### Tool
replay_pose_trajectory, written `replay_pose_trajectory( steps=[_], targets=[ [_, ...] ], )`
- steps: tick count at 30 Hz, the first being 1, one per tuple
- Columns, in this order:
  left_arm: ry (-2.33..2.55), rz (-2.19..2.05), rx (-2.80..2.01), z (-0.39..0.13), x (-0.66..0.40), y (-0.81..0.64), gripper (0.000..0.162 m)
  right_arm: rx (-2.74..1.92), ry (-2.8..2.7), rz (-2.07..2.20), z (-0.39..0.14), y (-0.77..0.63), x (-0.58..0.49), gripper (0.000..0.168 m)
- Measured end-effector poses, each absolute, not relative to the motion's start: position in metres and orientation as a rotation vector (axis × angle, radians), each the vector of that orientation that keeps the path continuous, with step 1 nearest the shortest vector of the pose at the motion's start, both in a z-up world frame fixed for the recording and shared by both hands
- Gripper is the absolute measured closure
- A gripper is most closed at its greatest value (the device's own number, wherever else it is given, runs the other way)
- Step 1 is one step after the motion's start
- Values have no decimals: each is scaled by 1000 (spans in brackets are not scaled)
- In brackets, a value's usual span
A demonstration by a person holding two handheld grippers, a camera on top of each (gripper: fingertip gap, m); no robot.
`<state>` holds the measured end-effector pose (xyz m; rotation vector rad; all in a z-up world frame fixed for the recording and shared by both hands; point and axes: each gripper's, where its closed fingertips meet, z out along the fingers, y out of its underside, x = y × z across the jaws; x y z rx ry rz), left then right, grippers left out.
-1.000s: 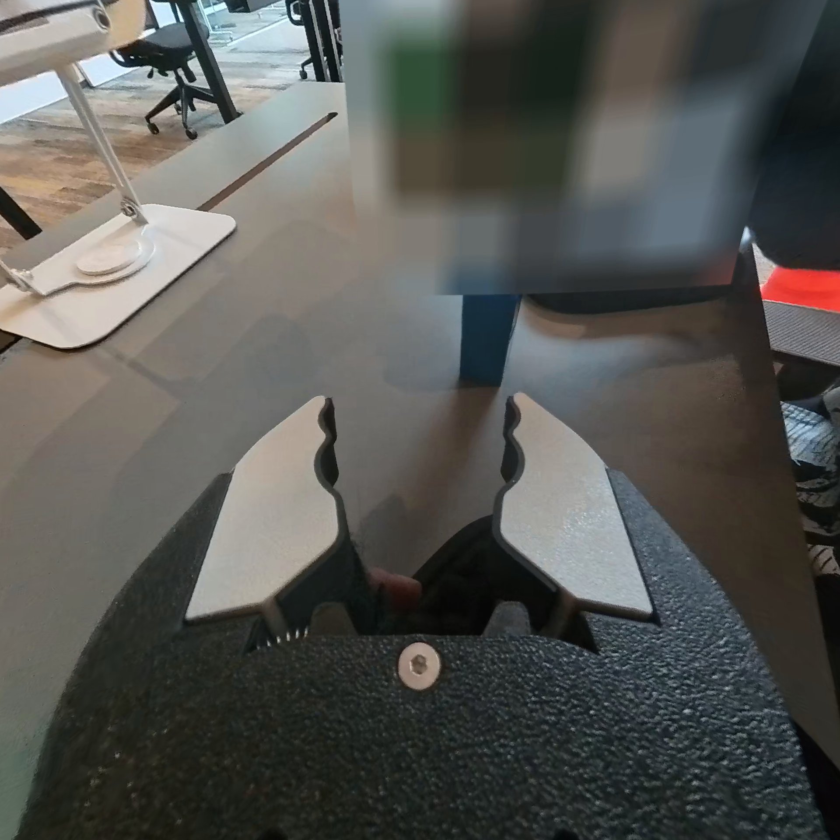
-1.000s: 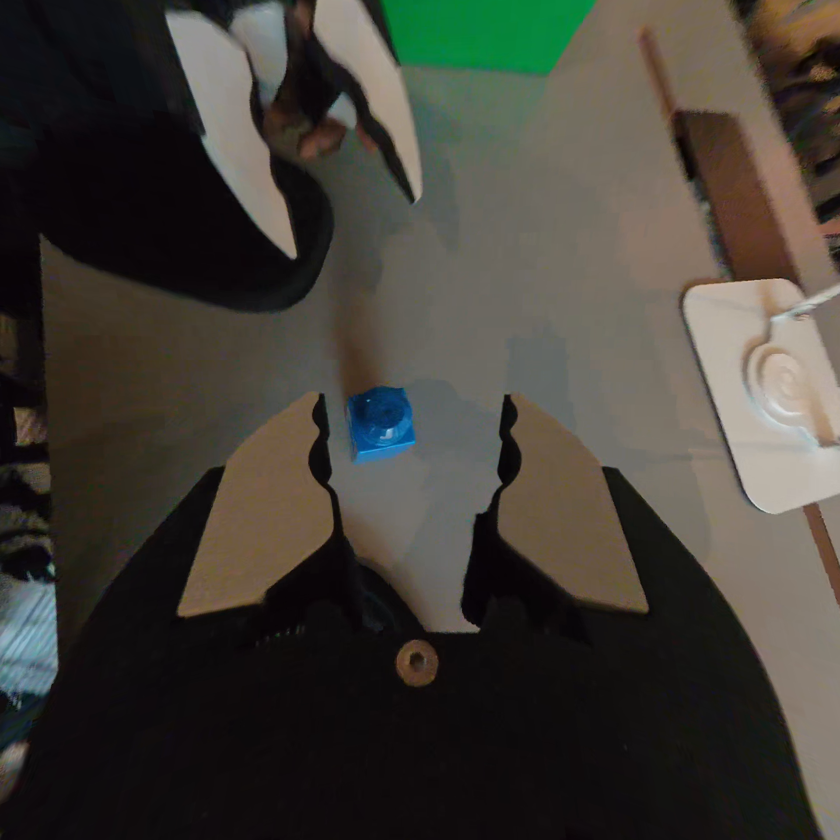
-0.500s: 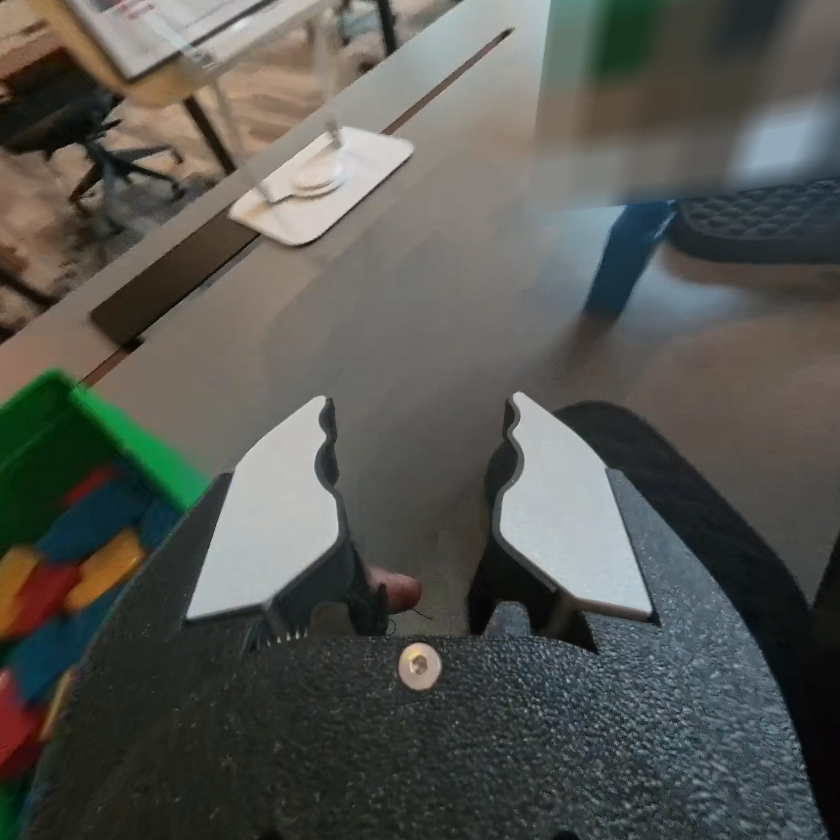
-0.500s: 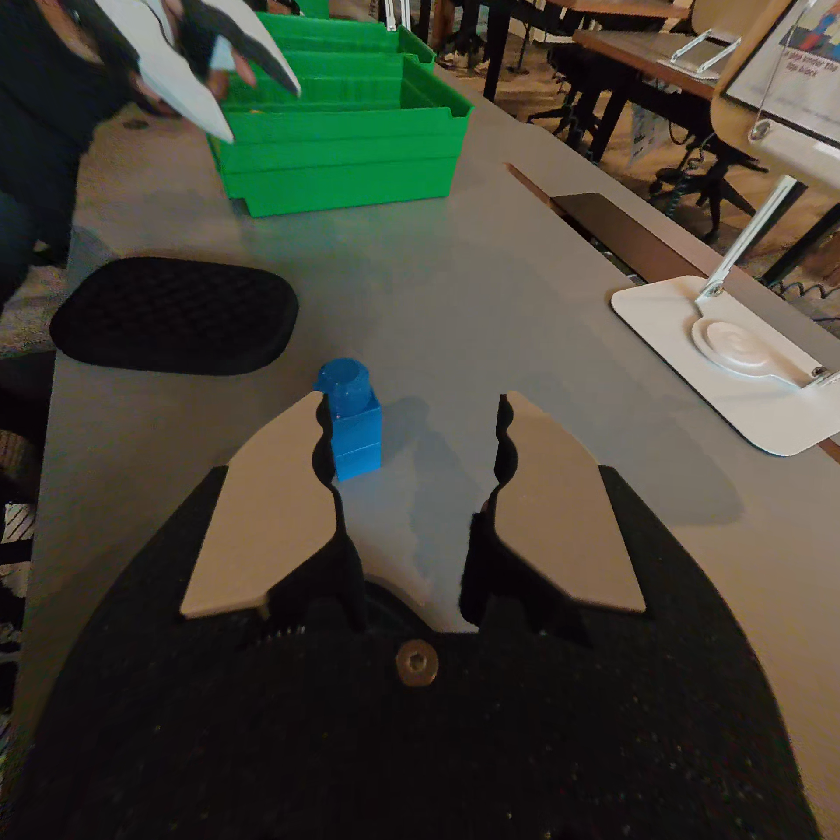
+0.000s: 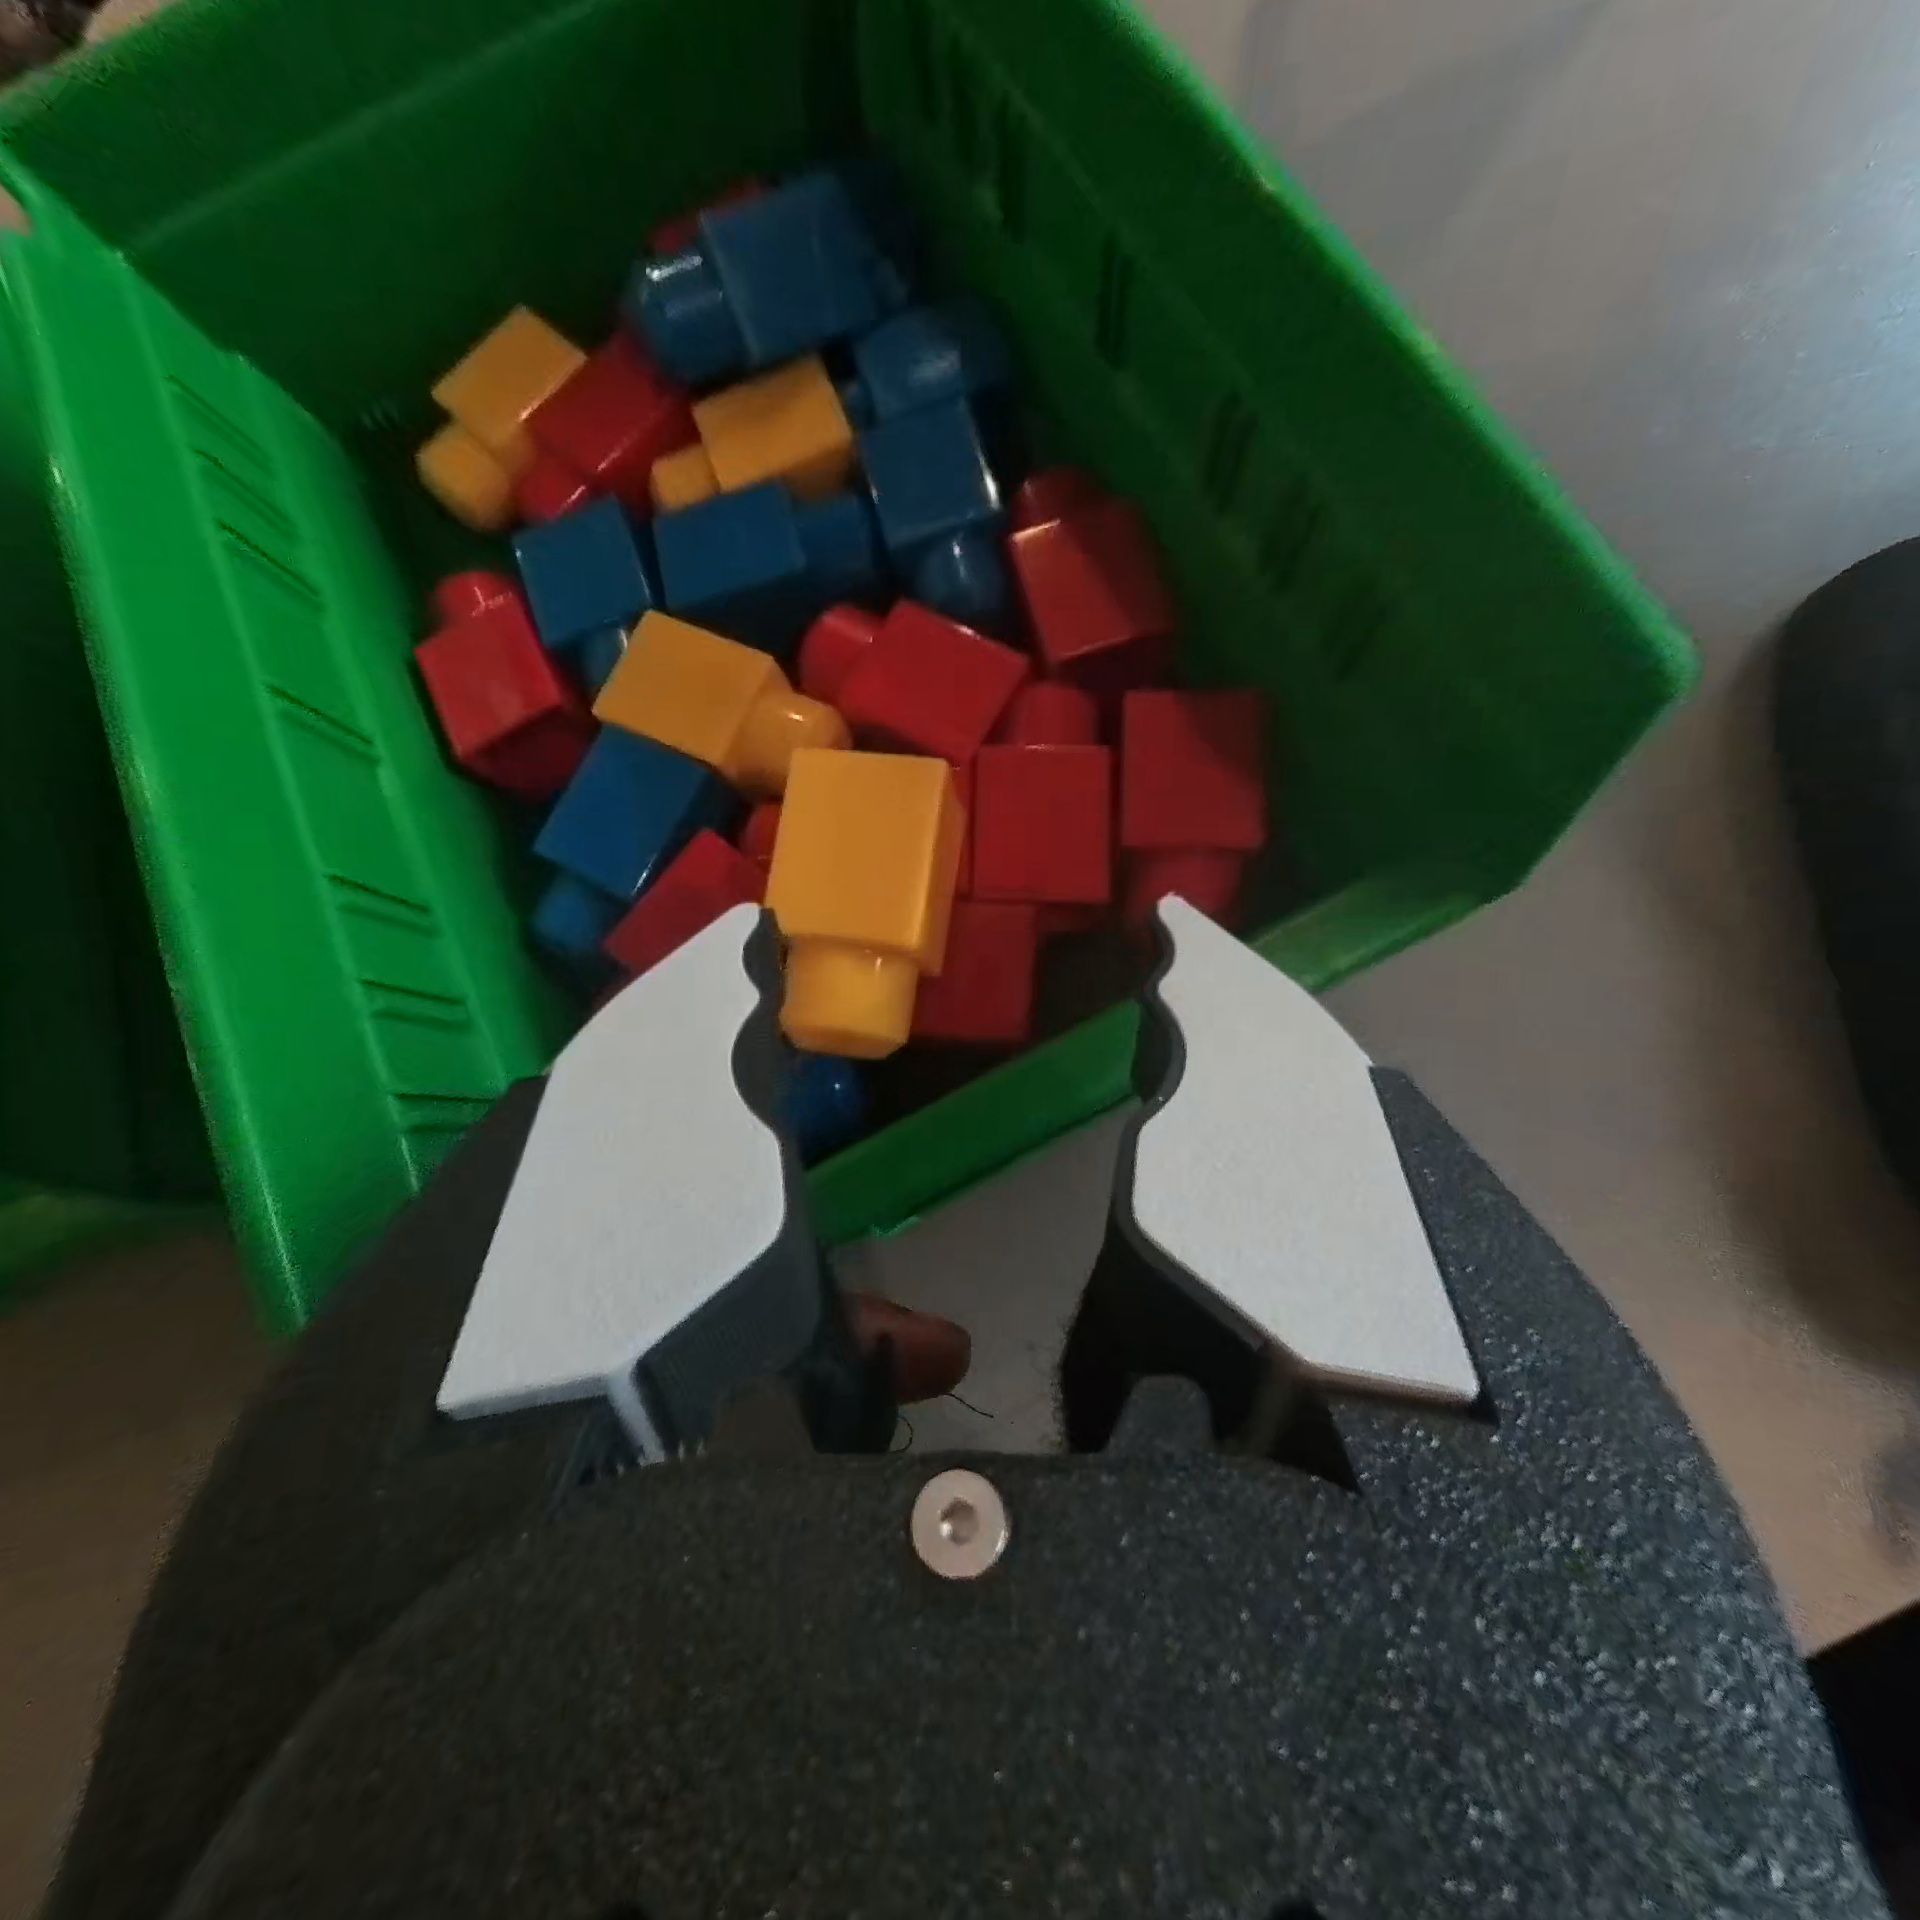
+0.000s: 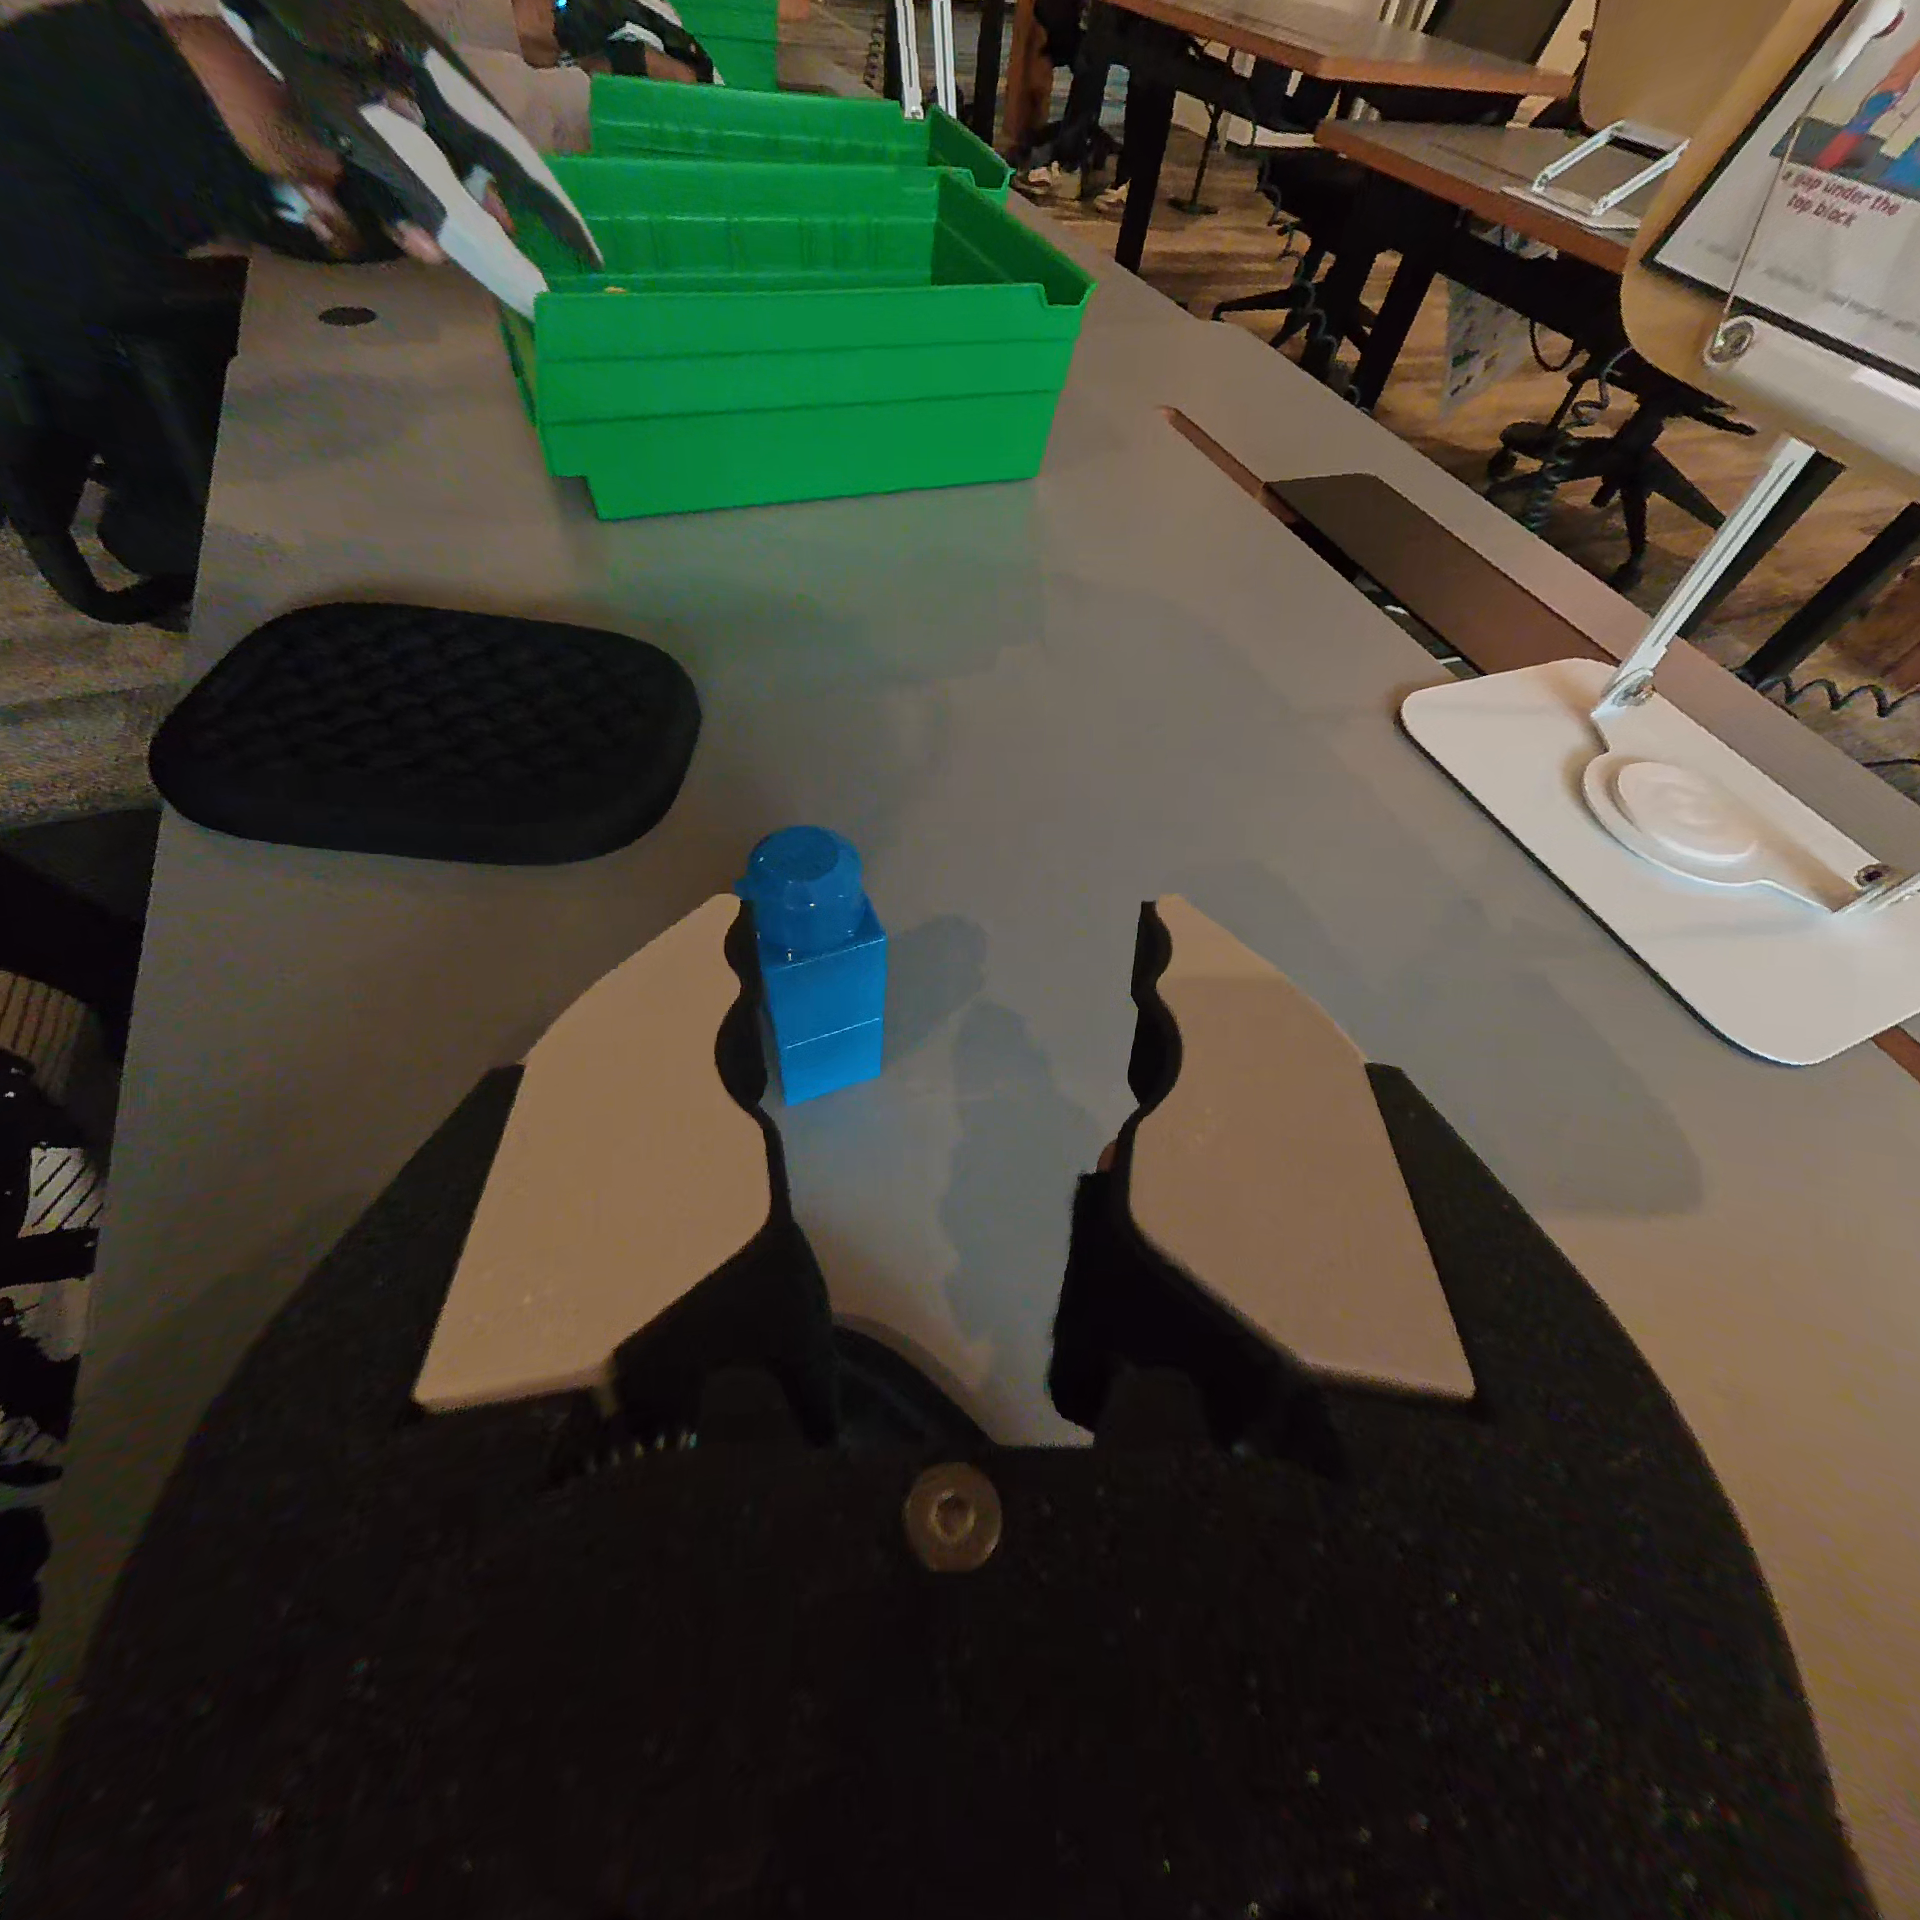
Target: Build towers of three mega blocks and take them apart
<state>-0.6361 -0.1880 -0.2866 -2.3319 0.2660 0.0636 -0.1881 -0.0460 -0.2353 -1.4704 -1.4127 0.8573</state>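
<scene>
In the left wrist view my left gripper (image 5: 958, 925) is open and empty above the near wall of a green bin (image 5: 1475, 582). The bin holds several red, blue and yellow mega blocks. A yellow block (image 5: 862, 883) lies just beyond the left fingertip. In the right wrist view my right gripper (image 6: 940, 914) is open and empty, low over the grey table (image 6: 1091, 727). A blue block (image 6: 821, 966) stands upright on the table, close to the inner edge of the left finger. The left gripper (image 6: 520, 239) also shows far off, over the green bin (image 6: 800, 384).
A black mesh pad (image 6: 426, 732) lies on the table left of the blue block. A white stand base (image 6: 1683, 831) sits at the right. More green bins (image 6: 769, 125) stand behind the first. A dark cable slot (image 6: 1382, 530) runs along the table's right side. Spacing between my two grippers at the tips: around 50 cm.
My left gripper has swung from the bare table to above the green bin of blocks. My right gripper has tilted from looking down on the blue block to a low level view.
</scene>
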Motion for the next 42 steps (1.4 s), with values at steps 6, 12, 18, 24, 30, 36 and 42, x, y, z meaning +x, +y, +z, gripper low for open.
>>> replay_pose_trajectory(
  steps=[6, 12, 18, 24, 30, 36, 42],
  targets=[
    [212, 87, -2364, -303, -653, -186, 98, -1475, -1405, 858, -235, -45, -188, 100],
    [231, 59, -2398, -319, -654, -186, 113, -1476, -1410, 853, -236, -44, -188, 100],
    [251, 89, -2316, -295, -652, -181, 133, -1476, -1415, 853, -236, -45, -188, 102],
    [414, 112, -2222, -248, -615, -168, 133, -1465, -1448, 846, -238, -49, -191, 103],
    [771, 49, -2121, -217, -519, -143, 133, -1449, -1486, 830, -236, -56, -195, 104],
    [1129, -17, -2015, -220, -418, -116, 133, -1421, -1586, 770, -229, -70, -202, 104],
    [1430, -104, -1943, -242, -338, -107, 133, -1345, -1768, 637, -217, -90, -221, 104]
  ],
)
